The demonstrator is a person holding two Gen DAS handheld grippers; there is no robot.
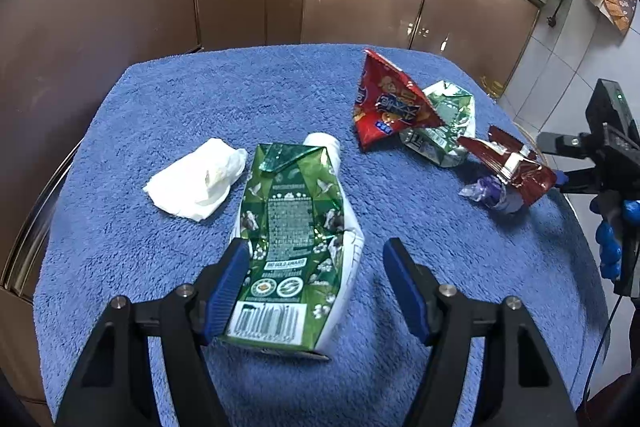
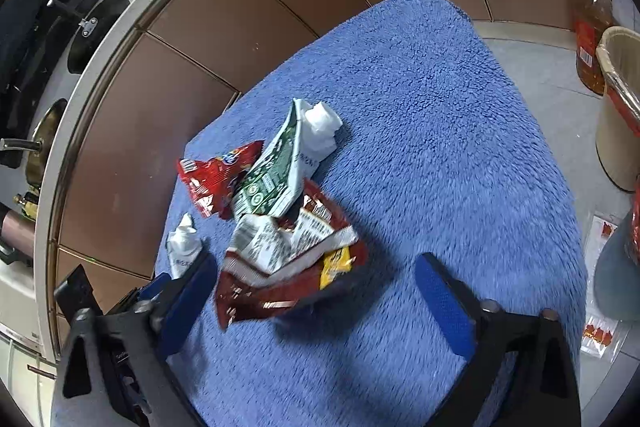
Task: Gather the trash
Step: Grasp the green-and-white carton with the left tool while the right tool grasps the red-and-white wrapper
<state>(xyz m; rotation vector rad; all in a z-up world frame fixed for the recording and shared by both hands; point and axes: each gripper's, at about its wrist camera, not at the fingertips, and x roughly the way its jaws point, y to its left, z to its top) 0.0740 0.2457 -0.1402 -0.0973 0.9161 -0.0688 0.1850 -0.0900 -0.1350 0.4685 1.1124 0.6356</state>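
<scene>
On the blue towel [image 1: 160,107], both grippers gape: left gripper [image 1: 316,283] straddles the carton [image 1: 292,247], right gripper [image 2: 316,291] the wrapper [image 2: 288,267]. Next, I'd say, squeeze, lift, bin [image 2: 616,115].

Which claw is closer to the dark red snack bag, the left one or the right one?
Right. The right claw is open with the dark red snack bag between its jaws. The left claw is open around the green carton, apart from that bag.
</scene>
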